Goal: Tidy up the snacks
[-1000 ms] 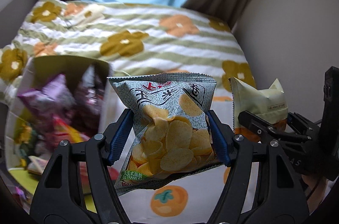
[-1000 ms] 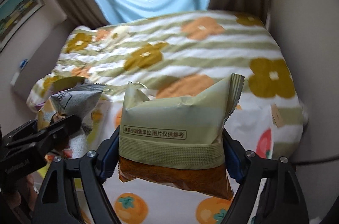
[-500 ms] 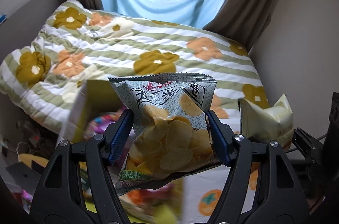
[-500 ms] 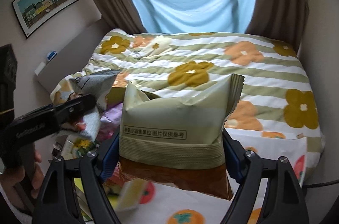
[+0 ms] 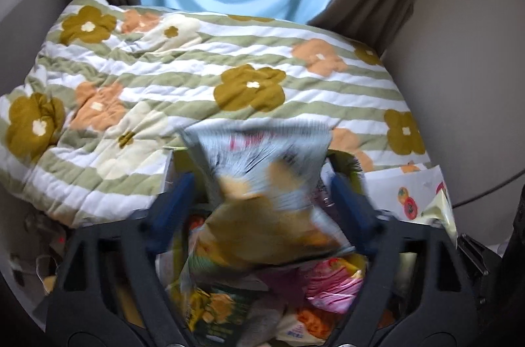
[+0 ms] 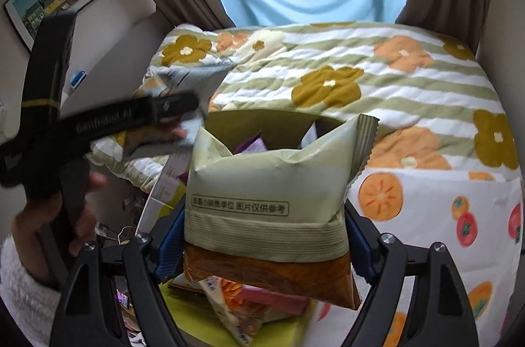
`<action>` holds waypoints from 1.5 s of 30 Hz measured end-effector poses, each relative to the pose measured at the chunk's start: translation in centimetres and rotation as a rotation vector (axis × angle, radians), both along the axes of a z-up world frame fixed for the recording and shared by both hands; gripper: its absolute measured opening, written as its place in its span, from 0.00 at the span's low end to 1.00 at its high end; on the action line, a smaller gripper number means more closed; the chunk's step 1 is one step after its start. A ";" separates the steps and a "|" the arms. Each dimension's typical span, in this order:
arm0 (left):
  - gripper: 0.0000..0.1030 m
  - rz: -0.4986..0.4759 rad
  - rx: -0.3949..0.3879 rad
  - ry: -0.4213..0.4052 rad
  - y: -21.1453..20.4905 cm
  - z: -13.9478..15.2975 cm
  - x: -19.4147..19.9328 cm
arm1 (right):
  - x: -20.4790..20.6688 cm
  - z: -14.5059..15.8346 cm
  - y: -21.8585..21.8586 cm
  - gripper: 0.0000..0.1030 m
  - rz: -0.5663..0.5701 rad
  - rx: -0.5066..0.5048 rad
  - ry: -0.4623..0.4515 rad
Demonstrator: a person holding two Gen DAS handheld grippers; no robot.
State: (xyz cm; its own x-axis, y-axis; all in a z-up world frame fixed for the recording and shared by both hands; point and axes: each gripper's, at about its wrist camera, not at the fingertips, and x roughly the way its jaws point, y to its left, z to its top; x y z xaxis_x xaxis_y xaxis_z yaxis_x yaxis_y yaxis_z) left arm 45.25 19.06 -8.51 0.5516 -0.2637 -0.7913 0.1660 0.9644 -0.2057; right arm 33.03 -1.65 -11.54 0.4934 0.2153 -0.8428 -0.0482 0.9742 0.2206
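The left claw (image 5: pixel 262 209) is standing wide, its black arms and blue pads spread in the lower half of the left wrist view; its jaws have just been opening. The chip bag (image 5: pixel 262 189), a crinkly grey-blue foil pouch printed with yellow chips, is sitting between the pads, smeared by blur, with a clear gap to the left pad; whether the right pad is touching it cannot be told. Under it, at the bottom centre, a box (image 5: pixel 170 163) is holding a heap of glossy wrappers in pink, yellow and green, too blurred to tell apart. Behind, a quilted bed cover (image 5: pixel 203 78) with green stripes and puffy flowers is filling the middle of the frame.

In the right wrist view, a hand (image 6: pixel 62 215) in a fluffy white sleeve is gripping the left tool's handle at the lower left, the tool reaching up and to the right, blurred. At centre, the right claw (image 6: pixel 265 235) is clenching a matte pale-green pouch (image 6: pixel 269 199) with a brown base and zigzag edge, upright between the blue pads, pointing steeply down above the box's open mouth, hiding much of what is inside. At the right, a white cloth (image 6: pixel 443 215) printed with persimmons is lying on the bed.
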 end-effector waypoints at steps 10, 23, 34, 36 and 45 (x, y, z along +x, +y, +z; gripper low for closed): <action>1.00 0.013 0.031 0.011 3.3 -1.7 -2.4 | -1.3 -1.9 1.7 0.77 -0.005 -0.018 0.056; 1.00 0.139 -0.013 0.037 9.1 -2.1 -9.5 | -0.8 -2.3 5.6 0.79 0.098 -0.006 0.065; 1.00 0.182 0.051 0.054 10.2 -3.4 -10.5 | -2.5 -4.7 6.4 0.99 0.066 -0.058 0.028; 1.00 0.182 0.053 0.067 9.9 -3.8 -10.9 | -2.7 -4.6 6.0 0.99 0.060 -0.053 0.031; 1.00 0.208 0.108 -0.036 6.2 -0.6 -16.2 | -5.7 -0.5 3.8 0.99 0.061 -0.030 -0.084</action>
